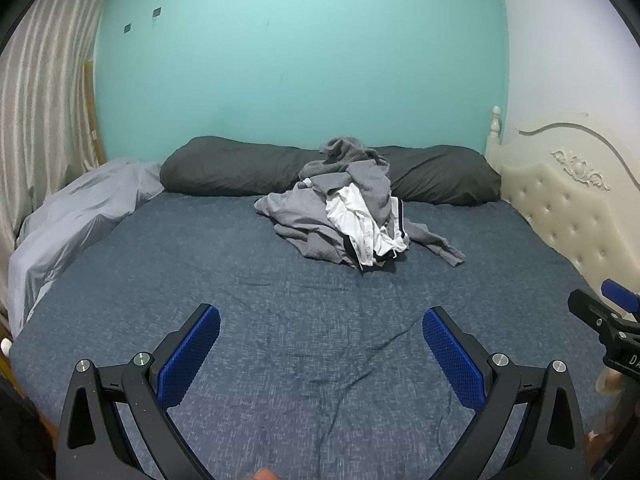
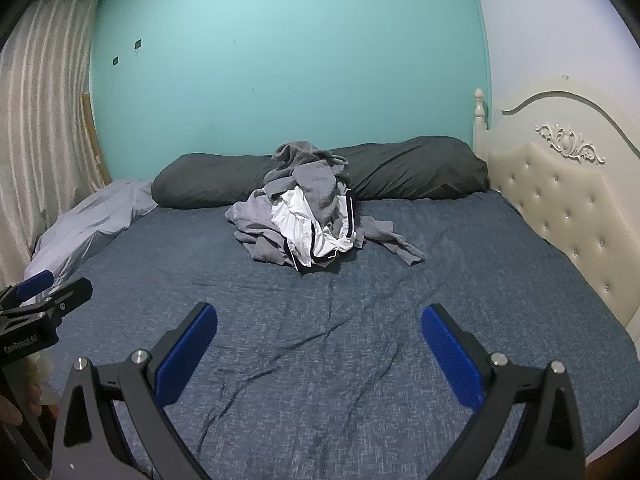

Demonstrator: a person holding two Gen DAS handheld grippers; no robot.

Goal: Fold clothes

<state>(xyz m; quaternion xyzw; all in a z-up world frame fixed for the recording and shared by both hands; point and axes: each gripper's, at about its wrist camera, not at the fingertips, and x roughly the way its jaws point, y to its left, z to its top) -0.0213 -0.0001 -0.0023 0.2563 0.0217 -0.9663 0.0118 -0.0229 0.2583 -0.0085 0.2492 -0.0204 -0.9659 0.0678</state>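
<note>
A heap of crumpled clothes (image 1: pixel 348 208) lies on the blue bed sheet (image 1: pixel 200 264) toward the far side: grey garments with a white piece with dark trim on top. In the right wrist view the same heap (image 2: pixel 308 216) sits just in front of the dark pillow. My left gripper (image 1: pixel 321 318) hovers over the near part of the bed, open, nothing between its blue pads. My right gripper (image 2: pixel 319 316) is likewise open and empty, well short of the heap. Each gripper shows at the edge of the other's view, the right gripper (image 1: pixel 612 312) and the left gripper (image 2: pixel 40 296).
A long dark grey pillow (image 1: pixel 240 172) lies along the teal wall. A pale grey duvet (image 1: pixel 72 216) is bunched at the left by the striped curtain (image 1: pixel 40 100). A cream tufted headboard (image 2: pixel 560 200) bounds the right side. The near sheet is wrinkled.
</note>
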